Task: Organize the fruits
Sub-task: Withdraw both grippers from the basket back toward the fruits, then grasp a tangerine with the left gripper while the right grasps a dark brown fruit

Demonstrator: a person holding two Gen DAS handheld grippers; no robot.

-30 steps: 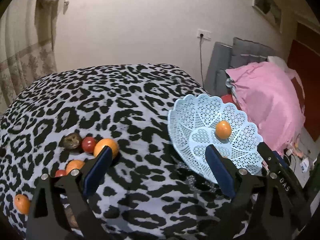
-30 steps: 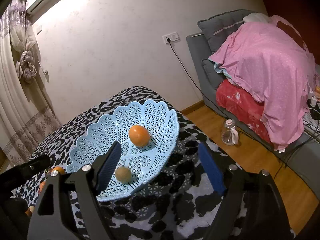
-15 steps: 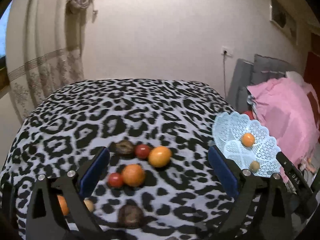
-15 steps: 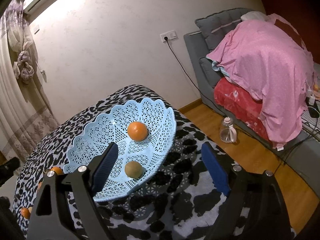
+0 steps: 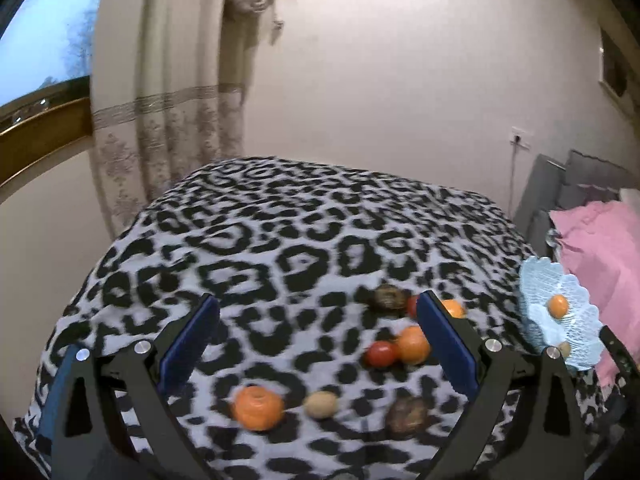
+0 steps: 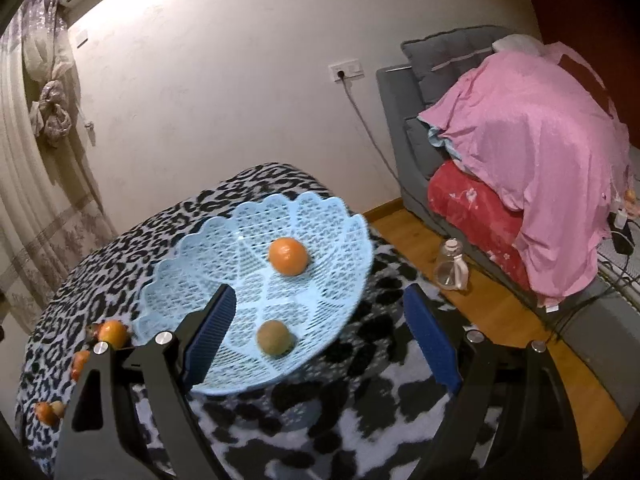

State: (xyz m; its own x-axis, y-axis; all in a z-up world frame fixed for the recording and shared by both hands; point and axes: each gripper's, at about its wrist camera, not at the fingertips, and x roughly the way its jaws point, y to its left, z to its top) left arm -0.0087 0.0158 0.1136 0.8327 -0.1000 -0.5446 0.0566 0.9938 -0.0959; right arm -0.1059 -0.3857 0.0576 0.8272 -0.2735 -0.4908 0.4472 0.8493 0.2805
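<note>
A light blue lattice basket [image 6: 192, 264] sits at the table's right edge and holds an orange [image 6: 288, 257] and a brownish kiwi [image 6: 274, 338]; it also shows in the left wrist view [image 5: 536, 284]. Loose fruit lies on the leopard-print cloth [image 5: 280, 240]: an orange [image 5: 258, 407], a pale small fruit [image 5: 320, 404], two dark wrinkled fruits [image 5: 406, 412] [image 5: 386, 297], a red tomato [image 5: 380, 354] beside an orange [image 5: 412, 344]. My left gripper [image 5: 316, 344] is open and empty above the loose fruit. My right gripper [image 6: 320, 332] is open and empty over the basket's near rim.
A curtain [image 5: 172, 120] hangs behind the table on the left. A grey sofa with a pink blanket [image 6: 532, 128] stands to the right. A clear bottle [image 6: 450, 266] stands on the wooden floor beside the table.
The left gripper has swung left, so the loose fruit and basket slid right in its view. The right gripper has barely moved. Both stay open.
</note>
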